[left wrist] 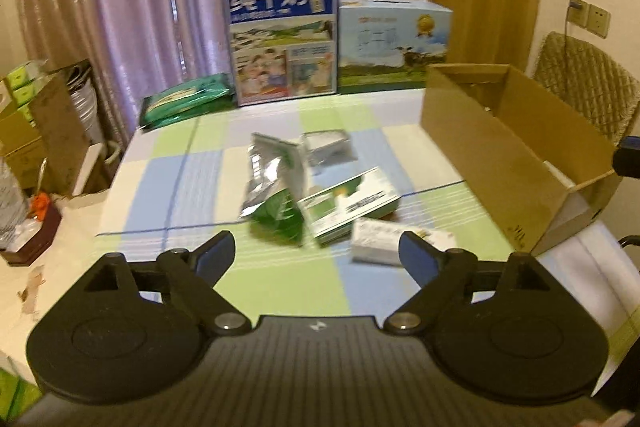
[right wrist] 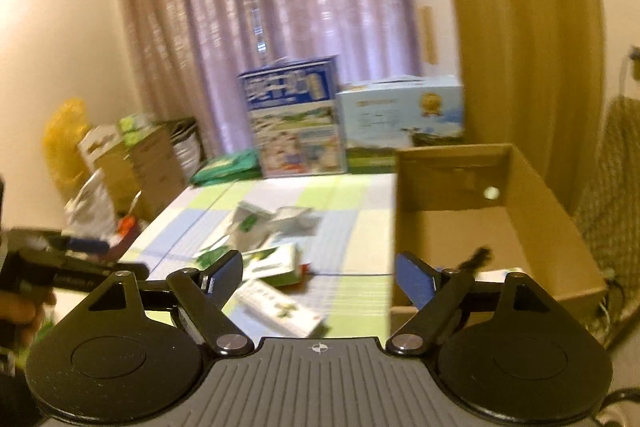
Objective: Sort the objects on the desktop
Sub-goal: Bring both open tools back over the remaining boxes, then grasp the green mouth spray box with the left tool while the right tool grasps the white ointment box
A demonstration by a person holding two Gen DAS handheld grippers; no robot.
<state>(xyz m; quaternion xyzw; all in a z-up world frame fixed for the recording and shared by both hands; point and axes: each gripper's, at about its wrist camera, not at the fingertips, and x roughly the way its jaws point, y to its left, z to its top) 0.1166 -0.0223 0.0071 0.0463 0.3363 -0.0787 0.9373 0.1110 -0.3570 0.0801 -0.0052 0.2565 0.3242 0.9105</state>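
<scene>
A loose pile lies mid-table on the checked cloth: a silver and green foil pouch point(left wrist: 276, 187), a green and white flat box point(left wrist: 352, 203), a small grey box point(left wrist: 328, 147) and a white packet point(left wrist: 380, 241). My left gripper point(left wrist: 318, 253) hovers open just short of the pile, nothing between its fingers. In the right wrist view the same pile shows blurred, with a green and white box point(right wrist: 276, 263) and a white packet point(right wrist: 280, 309) nearest. My right gripper point(right wrist: 320, 275) is open and empty, above the table's near edge beside the open cardboard box point(right wrist: 452, 223).
The cardboard box point(left wrist: 500, 155) stands along the table's right side. A blue milk carton case point(left wrist: 282, 39) and a pale blue case point(left wrist: 394, 43) stand at the back, with a green pack point(left wrist: 188, 101). Cartons and clutter point(left wrist: 52, 131) fill the floor left; a wicker chair point(left wrist: 588, 87) sits right.
</scene>
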